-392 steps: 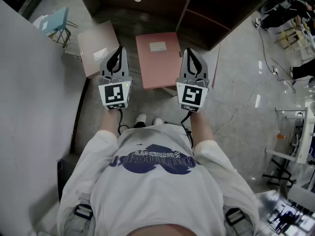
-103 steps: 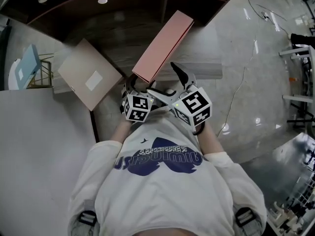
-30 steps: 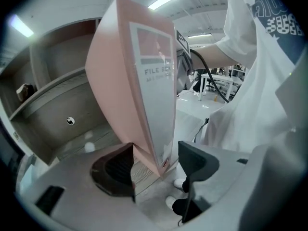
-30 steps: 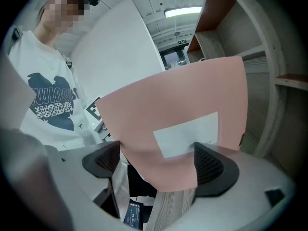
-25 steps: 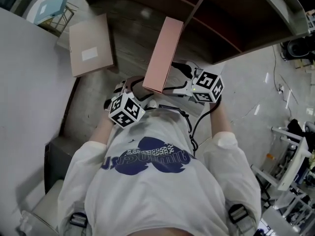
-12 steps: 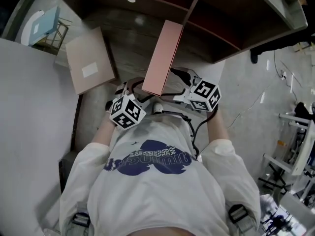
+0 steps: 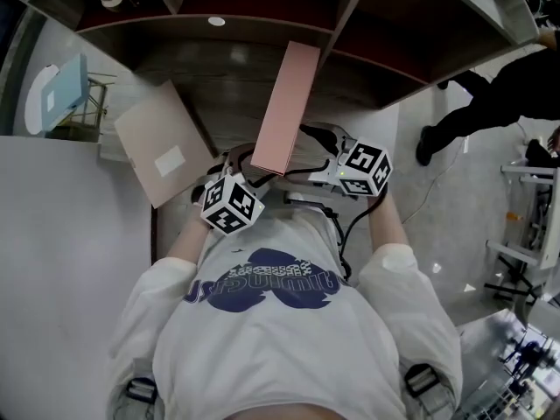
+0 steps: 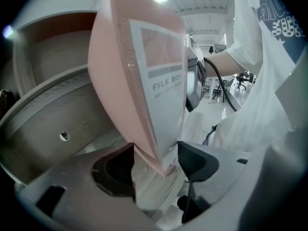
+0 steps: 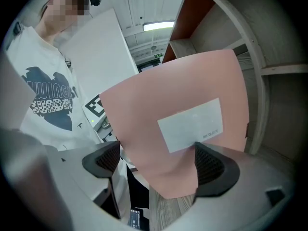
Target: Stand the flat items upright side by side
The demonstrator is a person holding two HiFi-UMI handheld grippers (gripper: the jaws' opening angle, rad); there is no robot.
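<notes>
Early days: the pink box (image 7: pixel 284 108) is tipped on edge at the shelf (image 7: pixel 219 59), its lower corner pinched by the left gripper (image 8: pixel 156 153) with wide-set fingers (image 8: pixel 195 160) and its face braced by the right gripper (image 9: pixel 156 153) with spread fingers (image 9: pixel 211 165), while the beige box (image 7: pixel 162 151) lies flat.

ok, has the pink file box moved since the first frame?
Yes. The pink file box lay flat, label up, left of the shelf divider; now it is tipped on edge, far end close beside that divider.

"FILE BOX" on the grey spine label (image 8: pixel 161 66) of the pink file box (image 8: pixel 118 76)
</notes>
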